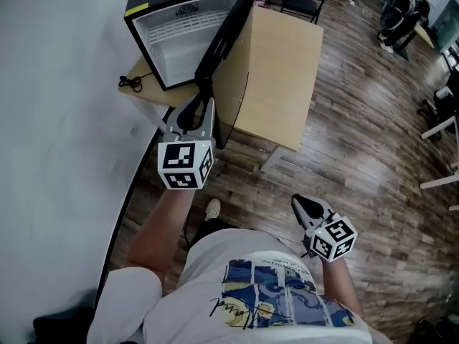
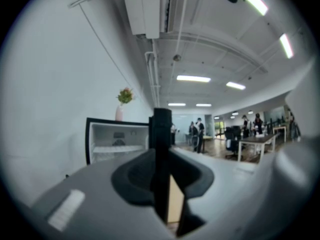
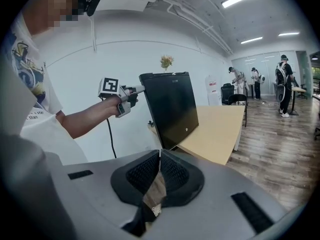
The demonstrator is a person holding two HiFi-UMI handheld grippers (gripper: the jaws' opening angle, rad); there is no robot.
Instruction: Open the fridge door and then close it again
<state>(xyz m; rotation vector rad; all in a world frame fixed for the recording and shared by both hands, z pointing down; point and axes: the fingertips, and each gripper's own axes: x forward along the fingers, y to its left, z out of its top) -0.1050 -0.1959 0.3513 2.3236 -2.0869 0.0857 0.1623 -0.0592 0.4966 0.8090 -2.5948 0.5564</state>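
A small black fridge (image 1: 179, 41) stands open on a wooden table (image 1: 280, 70), its white inside (image 2: 117, 141) showing. The black door (image 1: 226, 41) is swung out towards me. My left gripper (image 1: 201, 102) is shut on the door's free edge, which runs as a dark vertical strip (image 2: 161, 134) between the jaws. In the right gripper view the door's outer face (image 3: 170, 109) is turned to the camera, with the left gripper (image 3: 140, 89) at its top corner. My right gripper (image 1: 300, 203) hangs low beside my body, shut with nothing in it, its pads (image 3: 150, 171) touching at the tips.
A white wall (image 1: 57, 120) runs along the left. A black cable (image 1: 133, 83) lies on the table by the fridge. A small plant (image 2: 125, 96) stands on the fridge. Chairs (image 1: 301, 2), desks (image 1: 441, 127) and several people (image 3: 285, 84) are beyond, on wooden floor.
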